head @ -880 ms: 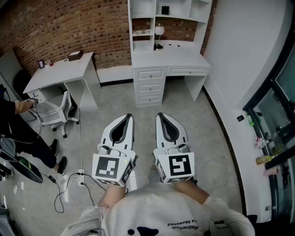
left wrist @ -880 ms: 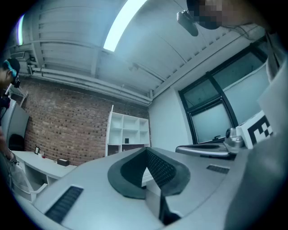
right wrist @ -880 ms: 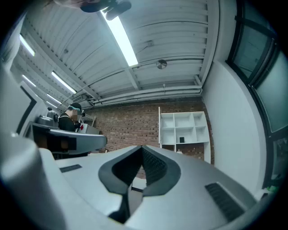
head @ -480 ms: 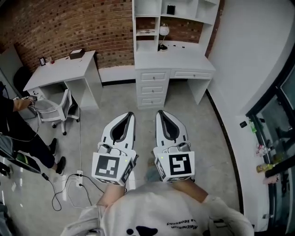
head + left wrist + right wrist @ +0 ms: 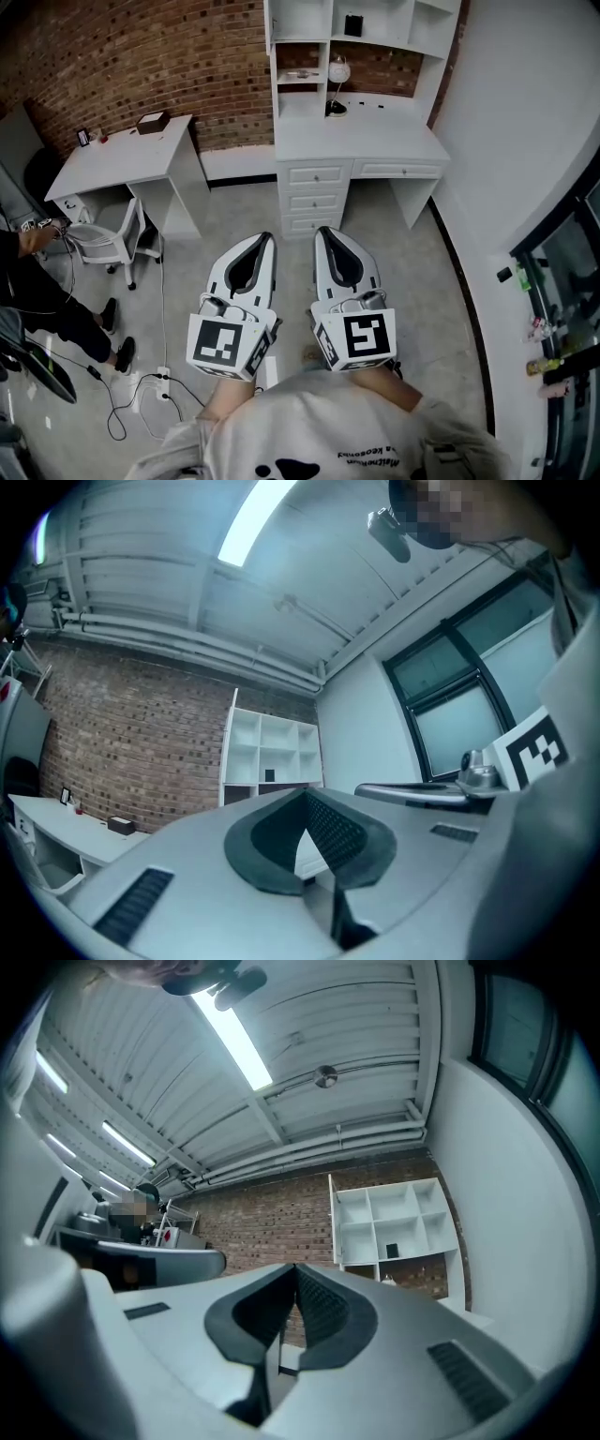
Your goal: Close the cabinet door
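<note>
A white shelf unit (image 5: 361,28) with open cubbies stands on a white desk with drawers (image 5: 361,141) against the brick wall, well ahead of both grippers. The same shelf unit (image 5: 272,761) shows past the jaws in the left gripper view, and as the shelf unit (image 5: 394,1227) in the right gripper view. I cannot make out a door on it. My left gripper (image 5: 255,242) and right gripper (image 5: 330,236) are held side by side at waist height, pointing at the desk. Both are shut with nothing between the jaws, as the left gripper (image 5: 305,808) and the right gripper (image 5: 293,1274) show in their own views.
A smaller white desk (image 5: 122,155) with a chair (image 5: 108,239) stands at the left, next to a person (image 5: 37,300). Cables and a power strip (image 5: 150,389) lie on the grey floor by my left side. A white wall and dark glazing (image 5: 562,300) close the right side.
The desk and shelf unit have slid lower in the head view and look slightly nearer. Both grippers keep the same pose, shut and side by side.
</note>
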`<action>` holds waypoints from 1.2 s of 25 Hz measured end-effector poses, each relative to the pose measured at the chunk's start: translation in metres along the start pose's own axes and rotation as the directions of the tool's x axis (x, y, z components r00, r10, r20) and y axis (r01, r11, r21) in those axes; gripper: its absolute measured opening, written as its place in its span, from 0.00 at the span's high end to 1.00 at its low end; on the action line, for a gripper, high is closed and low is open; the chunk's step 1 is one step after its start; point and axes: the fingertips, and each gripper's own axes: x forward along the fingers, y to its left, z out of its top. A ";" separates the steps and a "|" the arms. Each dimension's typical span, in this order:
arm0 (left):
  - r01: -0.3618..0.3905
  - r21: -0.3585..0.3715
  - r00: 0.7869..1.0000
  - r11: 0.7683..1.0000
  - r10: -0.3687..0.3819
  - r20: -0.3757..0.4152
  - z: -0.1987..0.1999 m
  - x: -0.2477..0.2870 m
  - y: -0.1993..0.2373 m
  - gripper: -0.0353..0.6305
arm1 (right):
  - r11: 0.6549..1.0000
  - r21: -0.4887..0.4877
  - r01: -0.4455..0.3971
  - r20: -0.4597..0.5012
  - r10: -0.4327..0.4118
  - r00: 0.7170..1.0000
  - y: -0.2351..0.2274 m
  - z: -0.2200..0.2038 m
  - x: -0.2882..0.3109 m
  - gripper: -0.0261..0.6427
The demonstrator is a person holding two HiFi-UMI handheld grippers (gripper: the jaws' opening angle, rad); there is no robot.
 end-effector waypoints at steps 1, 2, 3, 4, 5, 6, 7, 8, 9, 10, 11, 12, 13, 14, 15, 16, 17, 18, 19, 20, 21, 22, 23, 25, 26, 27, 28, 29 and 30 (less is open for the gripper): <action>0.000 -0.004 1.000 1.000 0.000 0.005 0.000 0.010 0.003 0.94 | 1.000 0.000 -0.006 0.004 0.006 1.000 -0.006 0.000 0.009 0.93; 0.000 -0.006 1.000 1.000 0.000 0.011 0.000 0.020 0.006 0.94 | 1.000 -0.003 -0.010 0.007 0.010 1.000 -0.011 -0.001 0.017 0.93; 0.000 -0.004 1.000 1.000 0.000 0.015 -0.001 0.030 0.009 0.94 | 1.000 -0.007 -0.013 0.010 0.013 1.000 -0.017 -0.002 0.025 0.93; -0.002 0.000 1.000 1.000 0.002 0.016 -0.002 0.040 0.012 0.94 | 1.000 -0.011 -0.016 0.012 0.016 1.000 -0.022 -0.003 0.033 0.93; -0.004 0.005 1.000 1.000 0.004 0.016 -0.003 0.050 0.015 0.94 | 1.000 -0.011 -0.019 0.015 0.020 1.000 -0.027 -0.005 0.042 0.93; -0.006 0.007 1.000 1.000 0.005 0.017 -0.004 0.061 0.019 0.94 | 1.000 -0.009 -0.024 0.017 0.025 1.000 -0.032 -0.007 0.051 0.93; -0.008 0.007 1.000 1.000 0.008 0.018 -0.005 0.071 0.022 0.94 | 0.999 -0.006 -0.032 0.019 0.032 0.999 -0.037 -0.009 0.060 0.93; -0.012 0.009 1.000 1.000 0.012 0.020 -0.006 0.080 0.026 0.94 | 0.999 -0.004 -0.041 0.020 0.041 0.999 -0.042 -0.011 0.070 0.93; -0.017 0.011 1.000 1.000 0.017 0.022 -0.008 0.089 0.030 0.94 | 0.999 -0.004 -0.052 0.023 0.052 0.998 -0.045 -0.012 0.079 0.93; -0.023 0.012 0.999 1.000 0.023 0.023 -0.010 0.098 0.033 0.94 | 0.998 -0.006 -0.063 0.025 0.063 0.998 -0.048 -0.014 0.088 0.93; -0.030 0.012 0.999 0.999 0.029 0.023 -0.012 0.106 0.037 0.94 | 0.997 -0.008 -0.072 0.026 0.072 0.997 -0.051 -0.016 0.096 0.93; -0.036 0.010 0.999 0.999 0.036 0.023 -0.015 0.113 0.041 0.94 | 0.997 -0.007 -0.079 0.026 0.079 0.997 -0.054 -0.019 0.102 0.93; -0.043 0.007 0.999 0.999 0.043 0.022 -0.017 0.119 0.045 0.94 | 0.996 -0.005 -0.084 0.023 0.085 0.996 -0.057 -0.022 0.108 0.93; -0.049 0.003 0.999 0.999 0.049 0.020 -0.020 0.124 0.050 0.94 | 0.996 -0.002 -0.090 0.016 0.090 0.996 -0.059 -0.026 0.113 0.93; -0.056 -0.001 0.998 0.998 0.056 0.017 -0.023 0.128 0.054 0.94 | 0.995 0.000 -0.095 0.007 0.095 0.995 -0.060 -0.031 0.117 0.93; -0.064 -0.005 0.998 0.998 0.065 0.014 -0.027 0.130 0.057 0.94 | 0.995 0.001 -0.101 -0.002 0.101 0.995 -0.061 -0.036 0.120 0.93; -0.072 -0.009 0.997 0.997 0.072 0.011 -0.030 0.133 0.061 0.94 | 0.994 0.001 -0.105 -0.010 0.105 0.994 -0.062 -0.041 0.123 0.93; -0.078 -0.012 0.997 0.997 0.079 0.009 -0.033 0.136 0.064 0.94 | 0.994 0.002 -0.108 -0.016 0.108 0.994 -0.064 -0.045 0.126 0.93; -0.083 -0.014 0.997 0.996 0.083 0.007 -0.036 0.140 0.066 0.94 | 0.994 0.004 -0.107 -0.021 0.108 0.994 -0.067 -0.049 0.130 0.93; -0.086 -0.014 0.996 0.996 0.086 0.004 -0.038 0.145 0.069 0.94 | 0.994 0.007 -0.105 -0.025 0.106 0.994 -0.070 -0.051 0.134 0.93; -0.088 -0.013 0.996 0.996 0.088 0.001 -0.040 0.150 0.073 0.94 | 0.995 0.010 -0.102 -0.028 0.102 0.994 -0.074 -0.054 0.139 0.93; -0.090 -0.011 0.996 0.996 0.090 -0.002 -0.041 0.155 0.076 0.94 | 0.995 0.010 -0.098 -0.031 0.098 0.995 -0.077 -0.056 0.143 0.93; -0.091 -0.010 0.996 0.996 0.091 -0.004 -0.043 0.160 0.080 0.94 | 0.996 0.010 -0.092 -0.035 0.093 0.995 -0.080 -0.058 0.147 0.93; -0.088 -0.010 0.996 0.996 0.088 -0.007 -0.047 0.169 0.088 0.94 | 0.997 0.010 -0.078 -0.040 0.079 0.996 -0.086 -0.064 0.157 0.93; -0.084 -0.011 0.996 0.996 0.083 -0.008 -0.049 0.175 0.092 0.94 | 0.997 0.011 -0.072 -0.043 0.072 0.996 -0.089 -0.067 0.163 0.93; -0.077 -0.012 0.997 0.997 0.077 -0.010 -0.052 0.181 0.095 0.94 | 0.998 0.013 -0.068 -0.048 0.068 0.997 -0.091 -0.071 0.170 0.93; -0.071 -0.012 0.997 0.997 0.071 -0.012 -0.054 0.188 0.099 0.94 | 0.998 0.015 -0.067 -0.052 0.067 0.996 -0.094 -0.074 0.178 0.93; -0.065 -0.013 0.998 0.998 0.065 -0.013 -0.056 0.196 0.103 0.94 | 0.998 0.015 -0.067 -0.052 0.068 0.996 -0.097 -0.077 0.186 0.93; -0.060 -0.014 0.998 0.998 0.060 -0.013 -0.057 0.204 0.108 0.94 | 0.998 0.013 -0.068 -0.050 0.069 0.996 -0.099 -0.078 0.196 0.93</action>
